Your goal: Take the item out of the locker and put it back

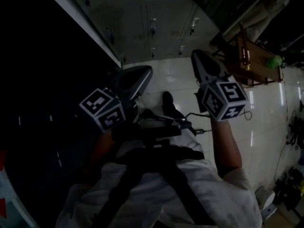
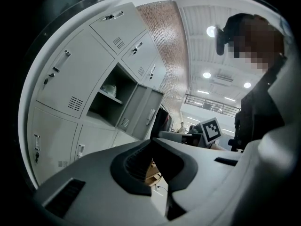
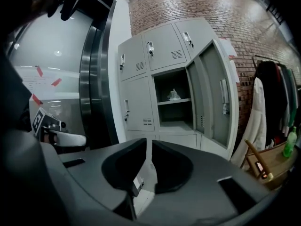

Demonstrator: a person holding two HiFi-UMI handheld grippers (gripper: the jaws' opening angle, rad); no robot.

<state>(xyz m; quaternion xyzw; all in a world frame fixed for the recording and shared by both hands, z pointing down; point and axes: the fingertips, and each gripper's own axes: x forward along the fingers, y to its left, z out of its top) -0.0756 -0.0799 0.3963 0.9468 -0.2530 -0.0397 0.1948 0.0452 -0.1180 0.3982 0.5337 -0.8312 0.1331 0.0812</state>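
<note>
The item is a small white crumpled thing (image 3: 174,95) on the upper shelf of the open grey locker (image 3: 175,105), whose door (image 3: 214,98) is swung to the right. The left gripper view also shows the item (image 2: 109,89), inside the open locker (image 2: 113,95). Both grippers are held well back from the lockers. My left gripper (image 2: 151,141) has its jaw tips together with nothing in them; in the head view the left gripper (image 1: 146,71) is near the middle. My right gripper (image 3: 149,144) shows only a thin slit between its jaws, which hold nothing; the head view has the right gripper (image 1: 196,55) further right.
Closed lockers surround the open one. A steel door frame (image 3: 91,79) and a glass wall stand to the left. To the right are hanging clothes (image 3: 270,93), a white coat (image 3: 256,121) and a wooden chair (image 3: 263,161) with a green bottle (image 3: 290,142). Cables (image 1: 292,127) lie on the white tiled floor.
</note>
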